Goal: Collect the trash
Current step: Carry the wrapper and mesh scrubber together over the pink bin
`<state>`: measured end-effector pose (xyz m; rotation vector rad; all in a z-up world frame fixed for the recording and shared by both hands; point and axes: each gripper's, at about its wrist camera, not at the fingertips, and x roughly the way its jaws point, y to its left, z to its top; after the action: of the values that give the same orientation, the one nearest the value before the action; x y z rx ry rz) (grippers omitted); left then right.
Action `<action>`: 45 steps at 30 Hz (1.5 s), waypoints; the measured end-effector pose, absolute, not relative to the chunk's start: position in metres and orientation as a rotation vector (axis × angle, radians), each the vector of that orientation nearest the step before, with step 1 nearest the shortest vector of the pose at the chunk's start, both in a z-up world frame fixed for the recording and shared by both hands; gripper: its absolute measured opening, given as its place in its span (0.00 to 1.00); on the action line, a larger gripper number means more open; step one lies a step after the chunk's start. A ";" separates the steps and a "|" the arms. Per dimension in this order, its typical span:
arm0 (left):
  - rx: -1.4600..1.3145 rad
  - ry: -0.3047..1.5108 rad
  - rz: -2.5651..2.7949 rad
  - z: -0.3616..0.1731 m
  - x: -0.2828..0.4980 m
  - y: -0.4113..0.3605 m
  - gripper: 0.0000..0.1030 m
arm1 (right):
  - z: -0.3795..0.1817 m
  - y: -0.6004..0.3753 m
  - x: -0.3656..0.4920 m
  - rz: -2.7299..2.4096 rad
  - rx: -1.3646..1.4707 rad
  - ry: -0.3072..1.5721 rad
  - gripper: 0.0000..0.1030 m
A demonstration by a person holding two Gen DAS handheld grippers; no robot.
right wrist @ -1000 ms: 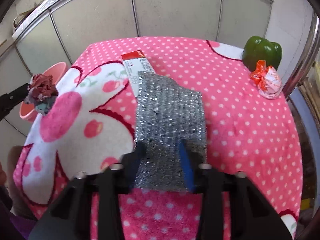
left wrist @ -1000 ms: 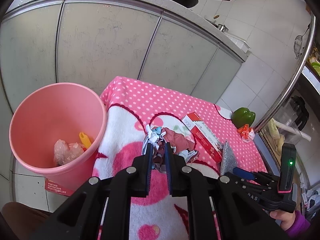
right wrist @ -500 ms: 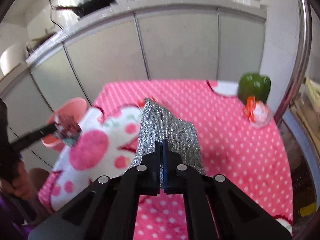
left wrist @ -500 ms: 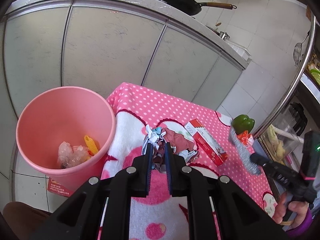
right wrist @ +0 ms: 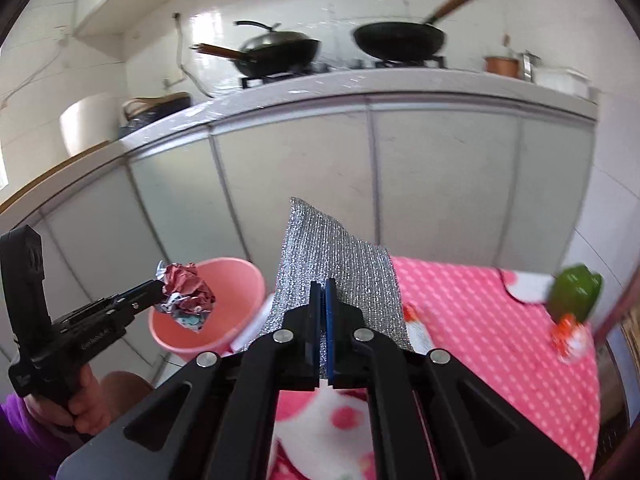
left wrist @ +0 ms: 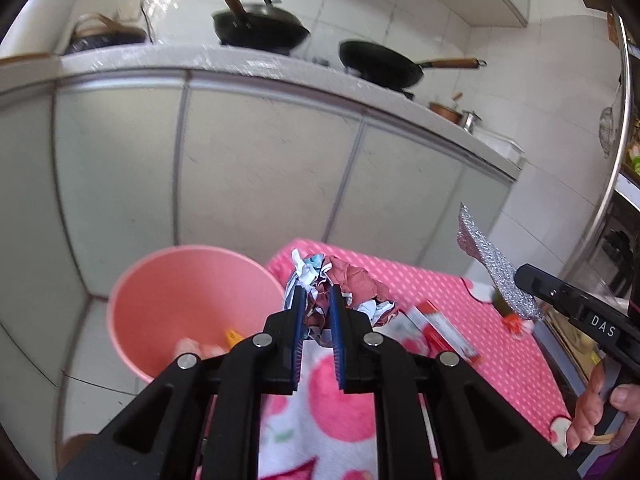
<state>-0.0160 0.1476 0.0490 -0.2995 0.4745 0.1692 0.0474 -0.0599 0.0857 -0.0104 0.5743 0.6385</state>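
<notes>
silver cloth [right wrist: 336, 264] lifted, pink bin [right wrist: 240, 280] beside

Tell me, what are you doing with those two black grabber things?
A person is collecting trash off a table with a pink dotted cloth. The left gripper is clamped on a crumpled ball of wrappers, held up close to the pink bin. The right gripper is pinched shut on a silver sparkly sheet, lifted off the table. A red box, a green pepper and a small orange wrapper lie on the cloth.
</notes>
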 end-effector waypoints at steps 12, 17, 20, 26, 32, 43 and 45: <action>-0.246 0.368 0.359 0.077 -0.025 0.183 0.11 | 0.101 0.021 0.046 0.800 -0.038 0.506 0.02; -0.221 0.349 0.428 0.079 -0.021 0.195 0.11 | 0.098 0.050 0.048 0.850 -0.052 0.510 0.02; -0.219 0.346 0.463 0.077 -0.018 0.203 0.11 | 0.095 0.066 0.049 0.871 -0.059 0.518 0.02; -0.215 0.352 0.523 0.070 -0.013 0.219 0.11 | 0.086 0.095 0.050 0.907 -0.073 0.546 0.02; -0.226 0.379 0.562 0.057 -0.003 0.237 0.11 | 0.076 0.121 0.054 0.923 -0.087 0.575 0.02; -0.241 0.456 0.596 0.020 0.017 0.259 0.11 | 0.043 0.149 0.067 0.920 -0.121 0.662 0.02; -0.245 0.470 0.598 0.014 0.020 0.260 0.12 | 0.033 0.153 0.071 0.918 -0.127 0.693 0.02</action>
<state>0.0201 0.2604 0.0143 -0.2449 0.4702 0.5980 0.0713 0.1533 0.0334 -0.1267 0.6930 0.9177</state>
